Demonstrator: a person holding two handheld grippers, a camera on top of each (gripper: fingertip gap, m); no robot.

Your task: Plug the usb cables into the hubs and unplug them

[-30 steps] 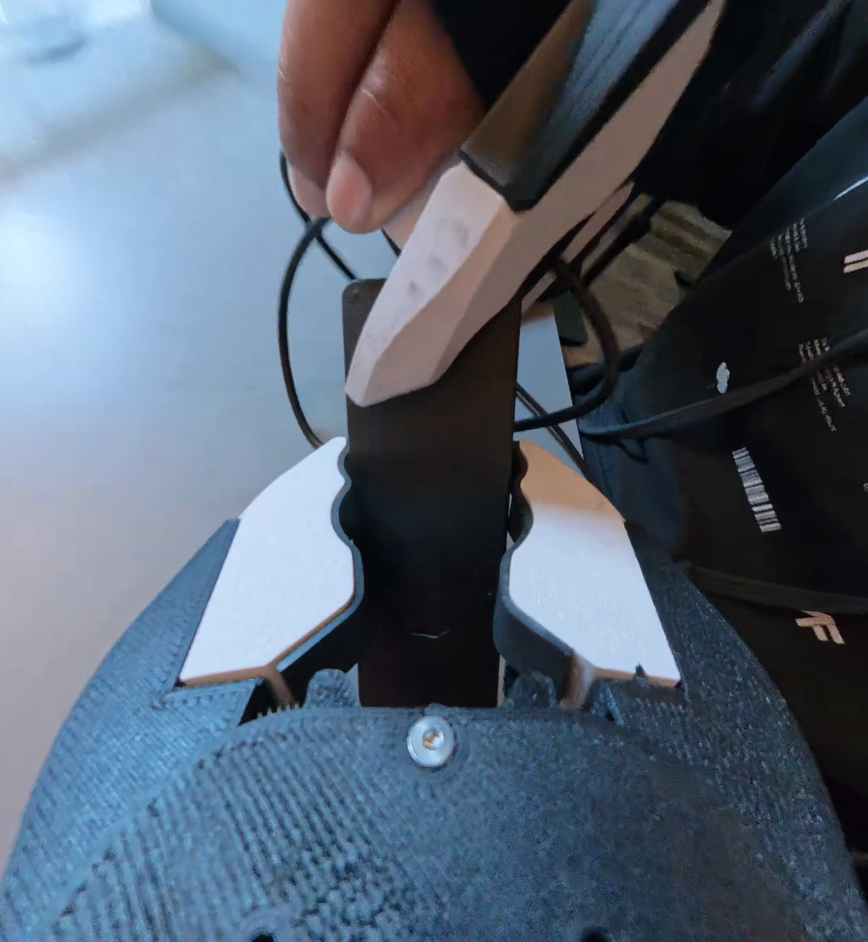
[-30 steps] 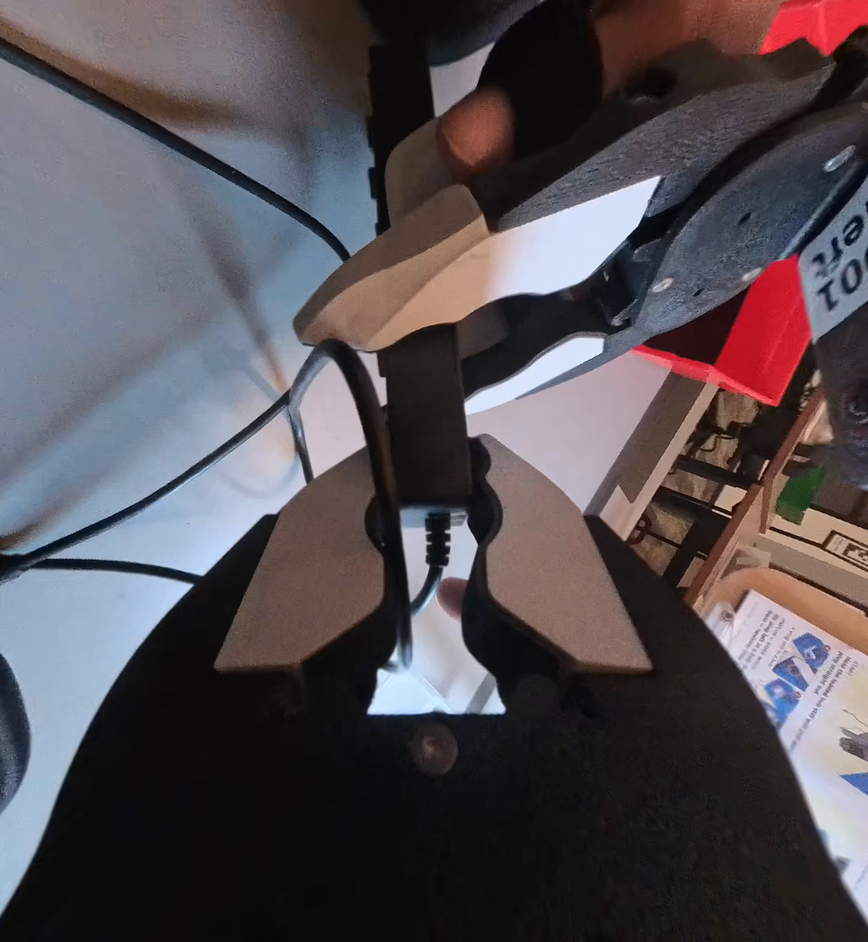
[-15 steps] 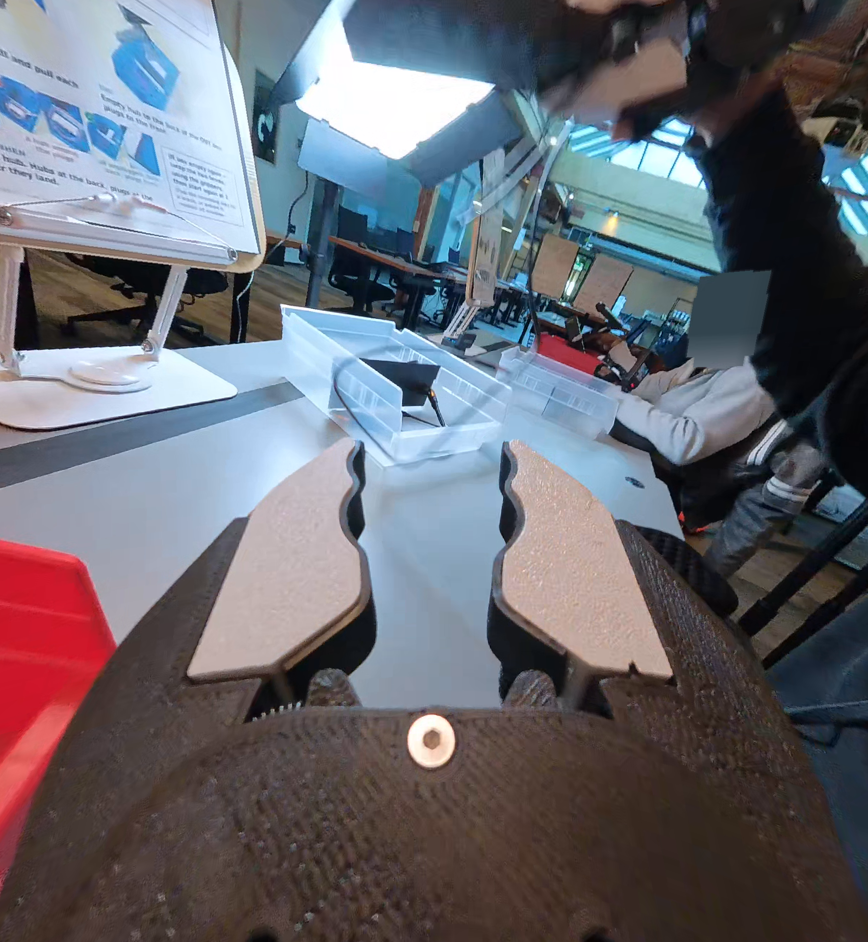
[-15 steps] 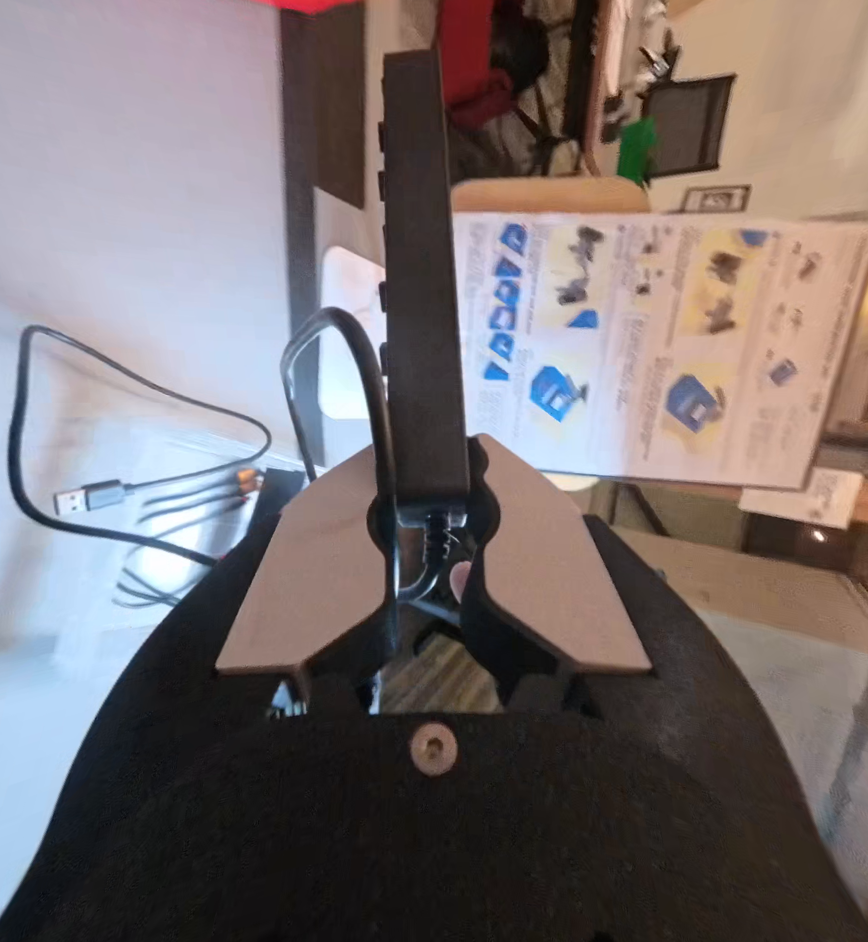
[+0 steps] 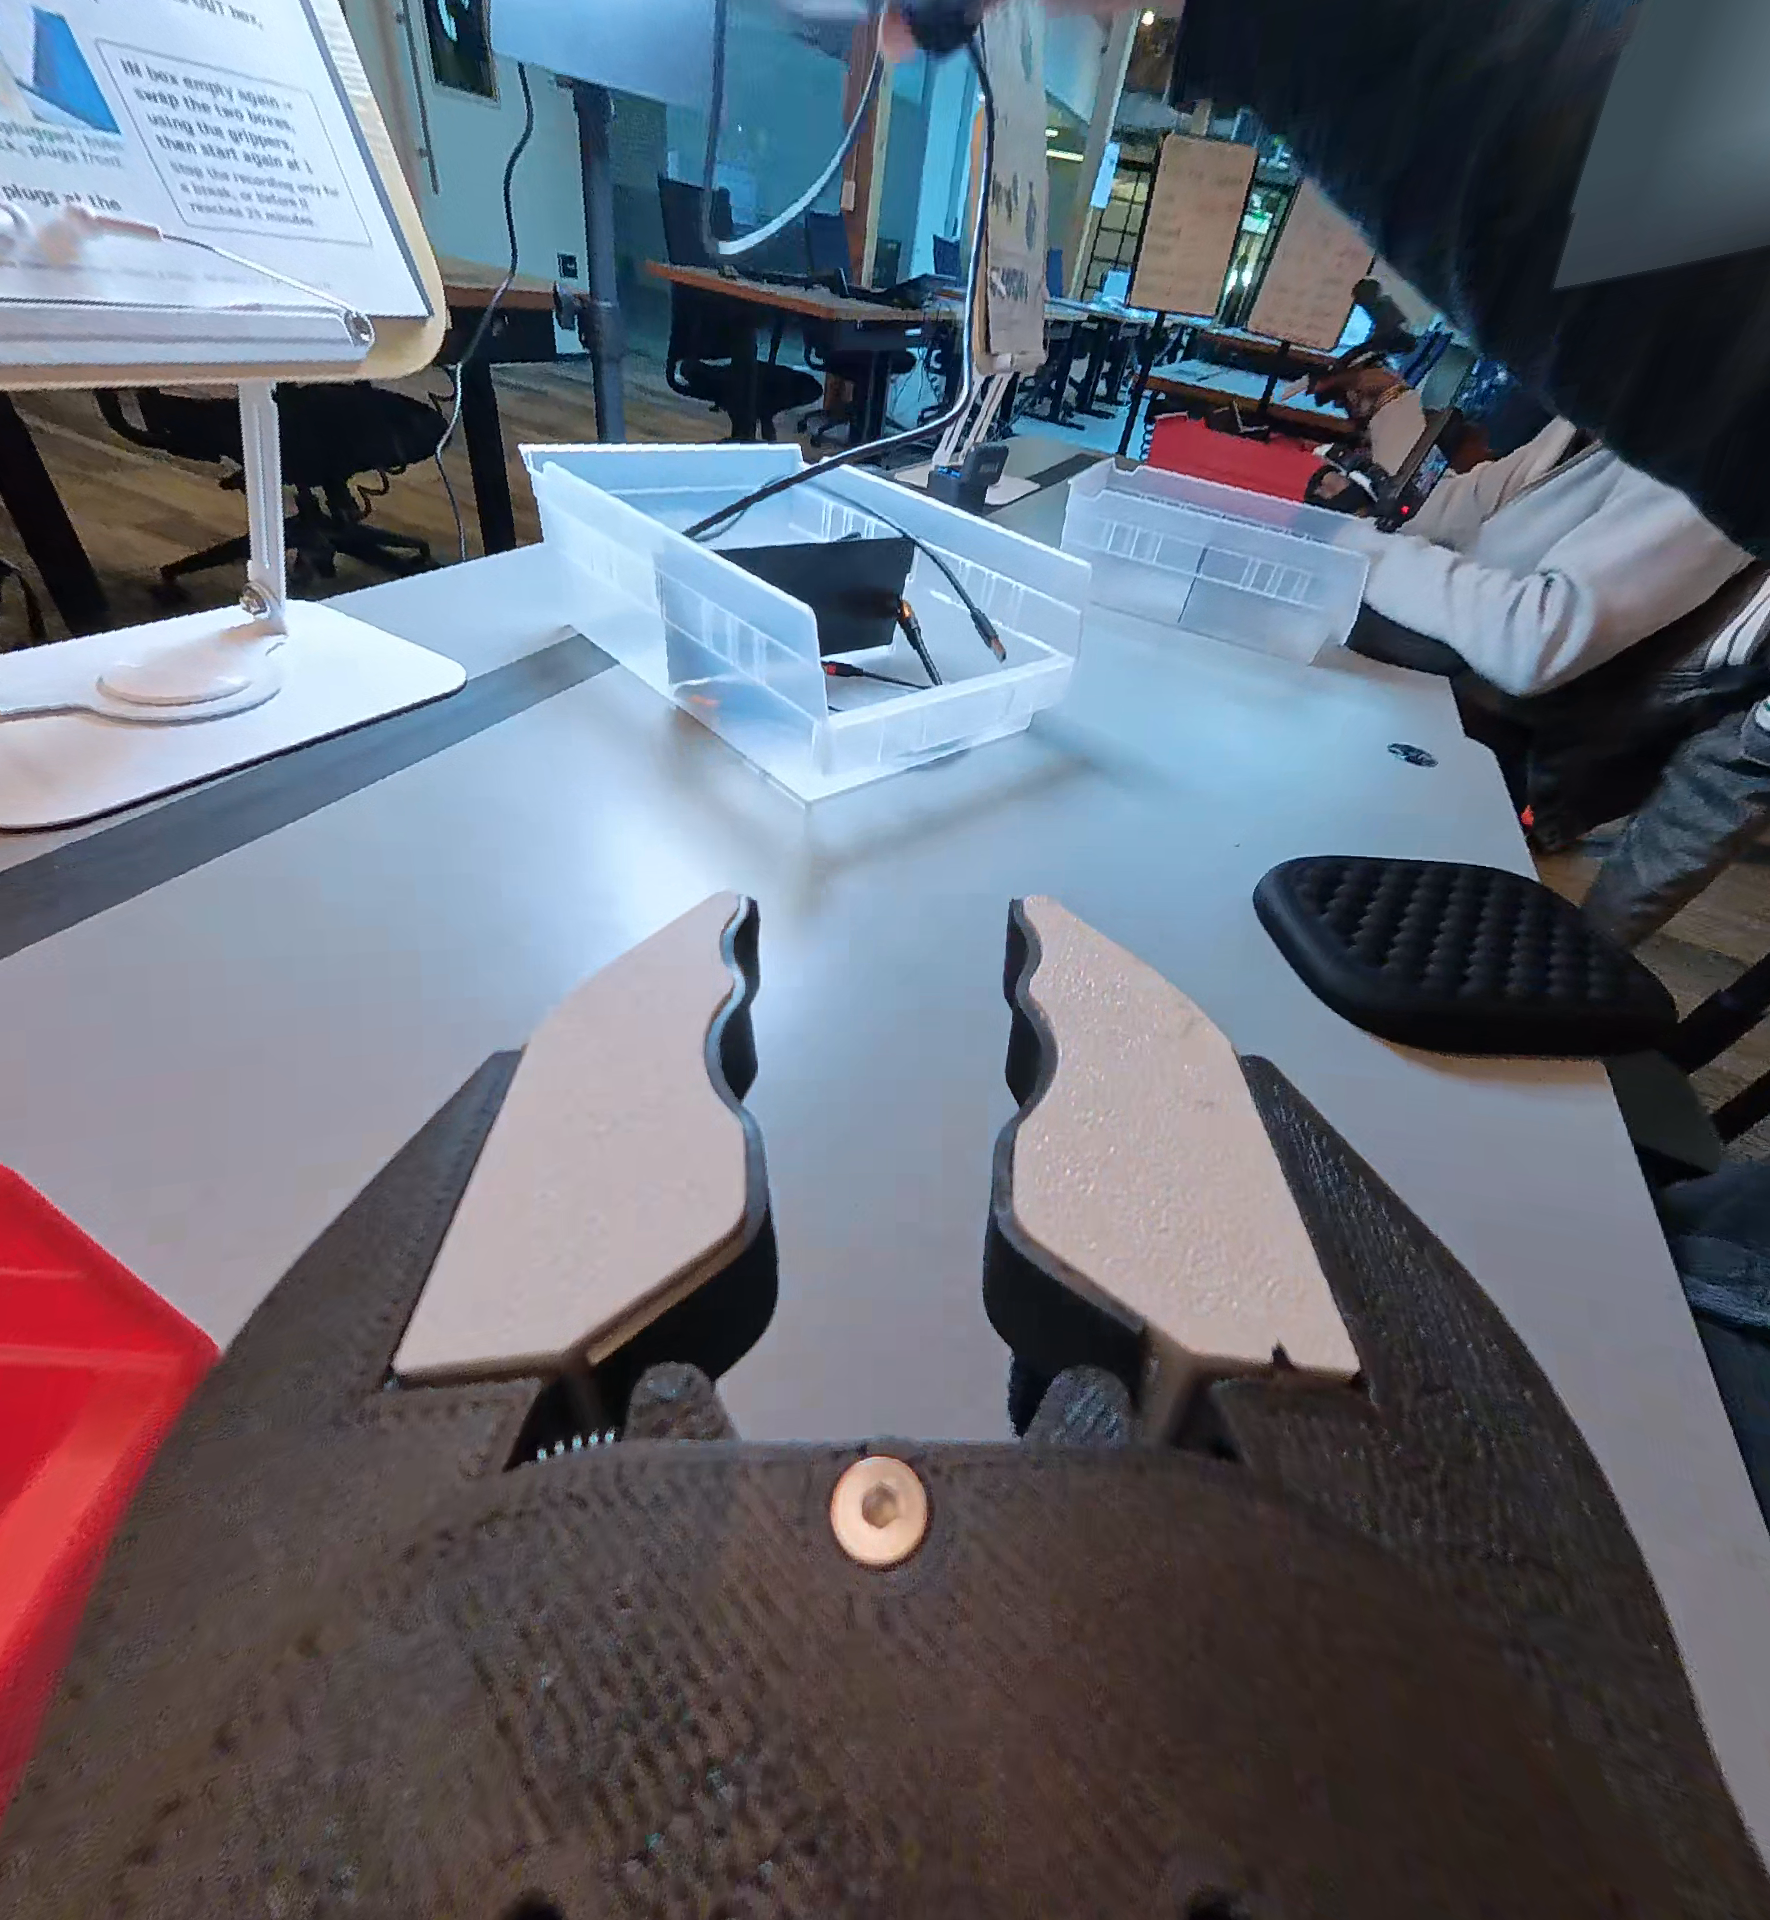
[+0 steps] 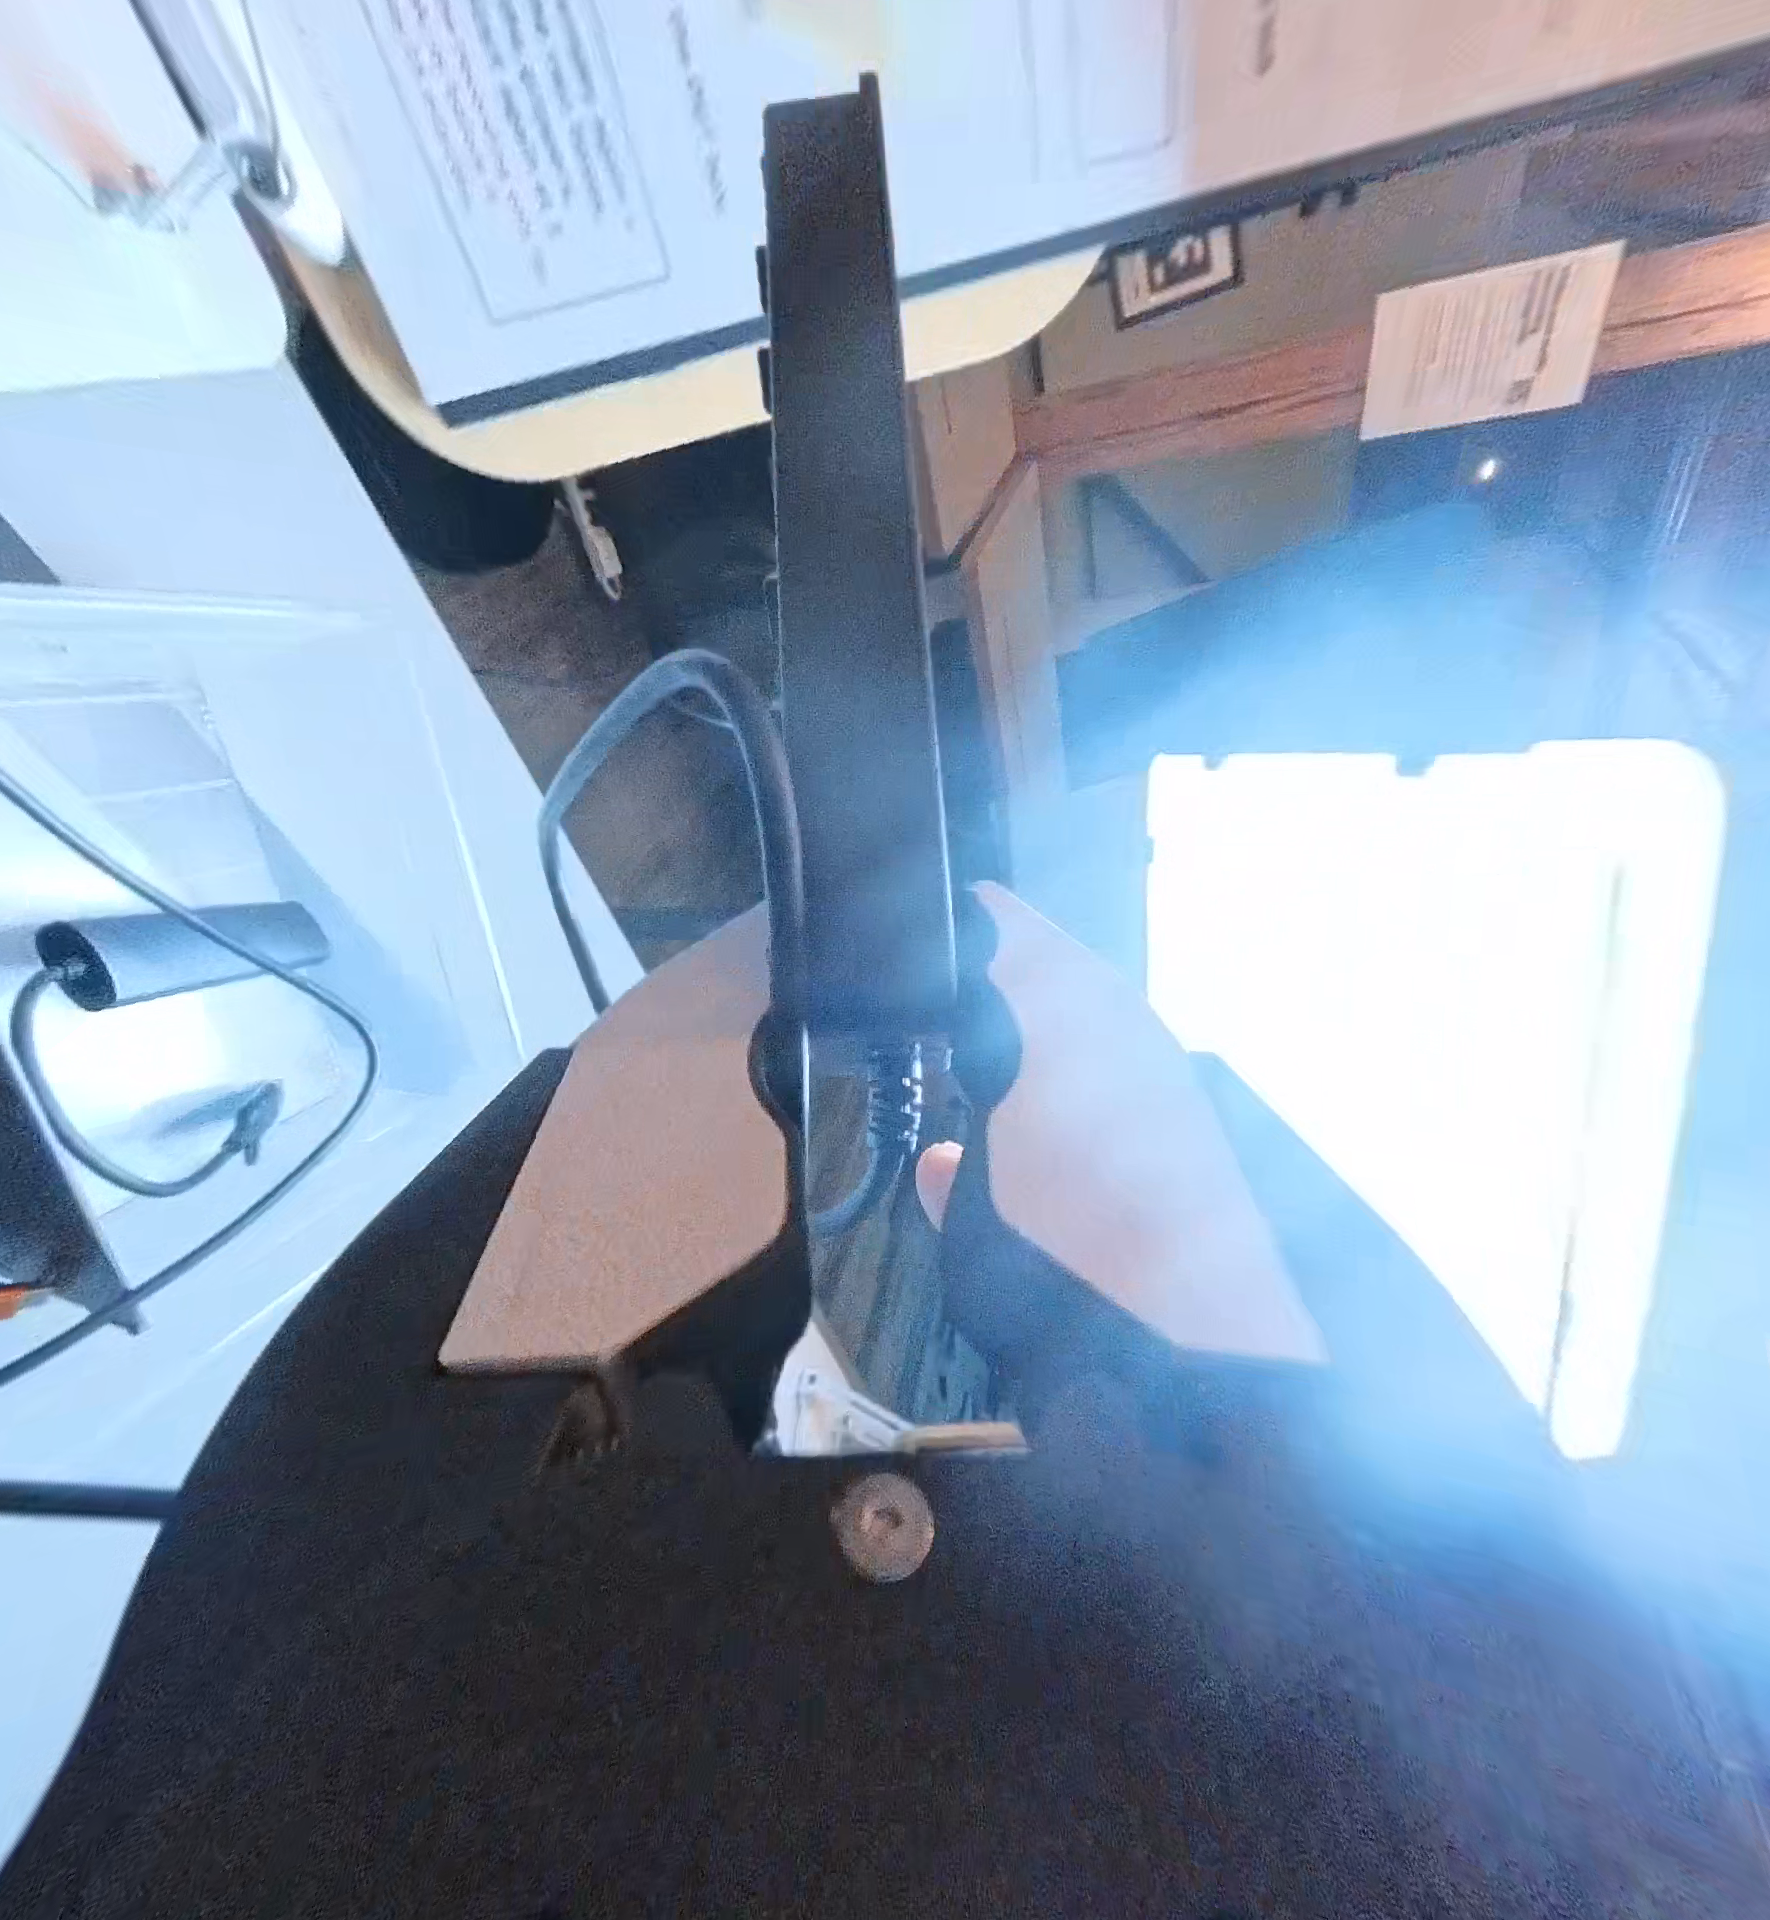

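Note:
My left gripper is open and empty, low over the grey table. Beyond it stands a clear divided bin holding a black hub and loose cable plugs. A black cable hangs from above into this bin. My right gripper is shut on the lower end of a slim black hub, held edge-on. The hub's own cable loops out from its base beside the left finger. At the left of the right wrist view lies a silver hub with a cable.
A white document stand with an instruction sheet is at the back left. A red bin is at the near left. A second clear bin stands back right. A black chair armrest and a seated person's sleeve are at the table's right edge. Across from one pair of fingers to the other is roughly 45 cm.
One second ago both grippers held the black hub. My left gripper has let go, opened and swung down over the table. My right gripper has turned with the hub still in it.

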